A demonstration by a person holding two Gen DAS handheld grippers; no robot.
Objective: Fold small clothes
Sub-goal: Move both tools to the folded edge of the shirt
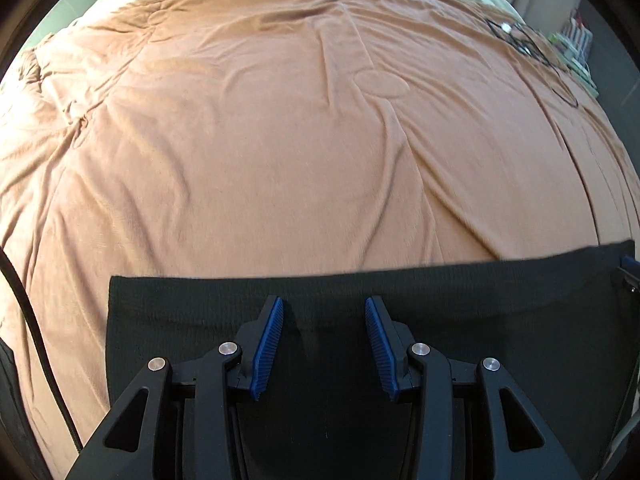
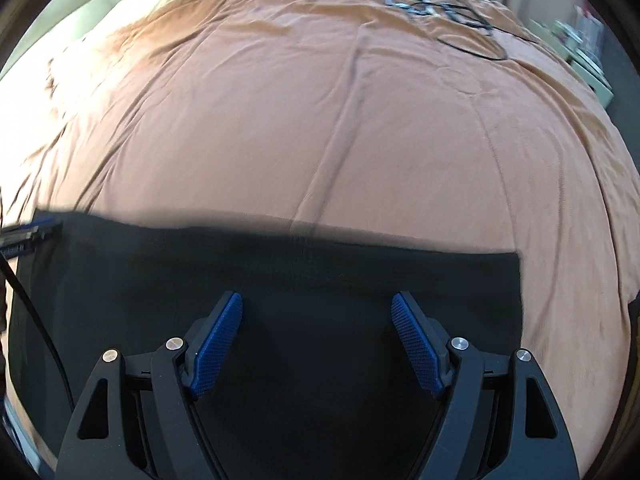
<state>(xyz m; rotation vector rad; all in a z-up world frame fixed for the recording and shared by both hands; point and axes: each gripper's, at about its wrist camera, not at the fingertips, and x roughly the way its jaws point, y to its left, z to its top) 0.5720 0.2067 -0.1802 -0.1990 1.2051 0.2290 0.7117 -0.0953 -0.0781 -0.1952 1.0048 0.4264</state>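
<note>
On orange bedspread (image 1: 280,140), black garment (image 1: 460,300) lying flat, straight edge toward 12 o'clock; left gripper (image 1: 324,340) and right gripper (image 2: 316,340) hovering over it, jaws apart, gripping nothing. Folding likely barely starting; further folds remaining.

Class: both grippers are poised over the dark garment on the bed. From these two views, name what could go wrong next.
1. Both the left gripper and right gripper are open over the black garment; closing could also pinch the orange bedcover beneath.
2. Uneven grips might skew the fold.
3. The loose cable lies farther up the bed and could snag.
</note>
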